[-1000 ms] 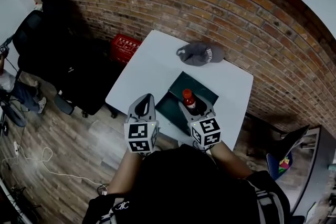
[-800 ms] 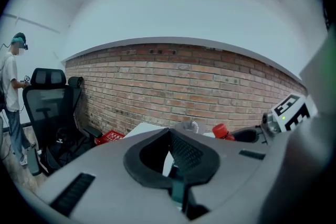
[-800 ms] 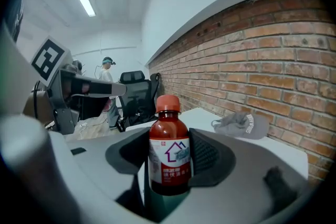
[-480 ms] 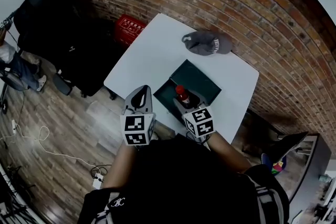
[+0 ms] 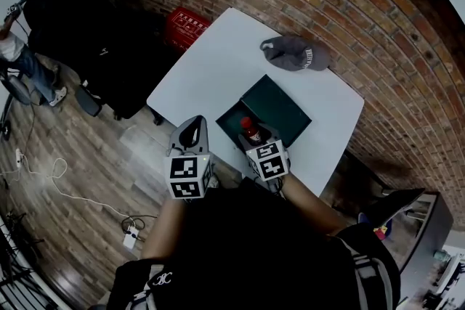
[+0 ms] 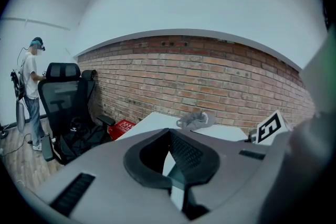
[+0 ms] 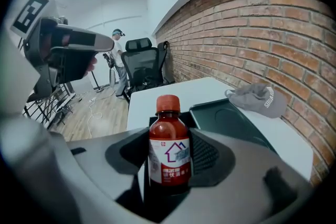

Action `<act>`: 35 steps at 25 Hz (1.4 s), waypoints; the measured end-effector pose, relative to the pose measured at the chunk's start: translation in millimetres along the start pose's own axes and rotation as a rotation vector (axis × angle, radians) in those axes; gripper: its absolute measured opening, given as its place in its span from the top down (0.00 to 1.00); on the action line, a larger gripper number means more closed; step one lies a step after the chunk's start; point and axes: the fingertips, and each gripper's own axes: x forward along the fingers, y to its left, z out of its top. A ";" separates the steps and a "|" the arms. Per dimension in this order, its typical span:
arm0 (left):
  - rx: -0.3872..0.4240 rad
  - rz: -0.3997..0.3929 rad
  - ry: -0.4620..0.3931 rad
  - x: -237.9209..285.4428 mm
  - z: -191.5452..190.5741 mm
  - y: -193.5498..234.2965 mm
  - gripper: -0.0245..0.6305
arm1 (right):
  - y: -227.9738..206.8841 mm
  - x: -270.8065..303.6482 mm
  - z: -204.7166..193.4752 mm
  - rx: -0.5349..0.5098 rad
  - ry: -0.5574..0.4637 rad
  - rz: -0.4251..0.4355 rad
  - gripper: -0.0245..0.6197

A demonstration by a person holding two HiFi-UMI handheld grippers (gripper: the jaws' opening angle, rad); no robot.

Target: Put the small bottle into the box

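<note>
Small brown bottle with a red cap and a red-and-white label was gripped upright at its body between the jaws of the right gripper, which were closed only as far as the bottle's width allowed. Its long axis was kept vertical, cap uppermost. Beside it, the left gripper was held at the near edge of the white table, its jaws brought together at the tips with nothing between them. Just beyond and below the bottle, the dark green open box was set close to the near edge of the table, with its lid laid open toward the far right corner. The bottle was seen over the near part of the box's cavity; whether it touched the bottom could not be told. The coming move was judged to be a straight lowering by the right gripper, followed by a release. A grey cloth cap was left at the far edge, by the brick wall.
</note>
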 end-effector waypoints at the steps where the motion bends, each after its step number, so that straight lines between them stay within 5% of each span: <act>1: -0.002 0.003 0.005 -1.2 -2.3 0.9 0.95 | 1.3 3.7 -4.7 -0.002 0.014 0.002 0.59; 15: -0.032 0.037 0.023 -15.0 -19.3 7.2 0.95 | -2.3 45.5 -55.4 -0.020 0.212 -0.011 0.59; 35: -0.031 0.065 0.050 -7.5 -23.9 14.7 0.95 | -18.3 69.5 -75.7 -0.013 0.293 -0.039 0.59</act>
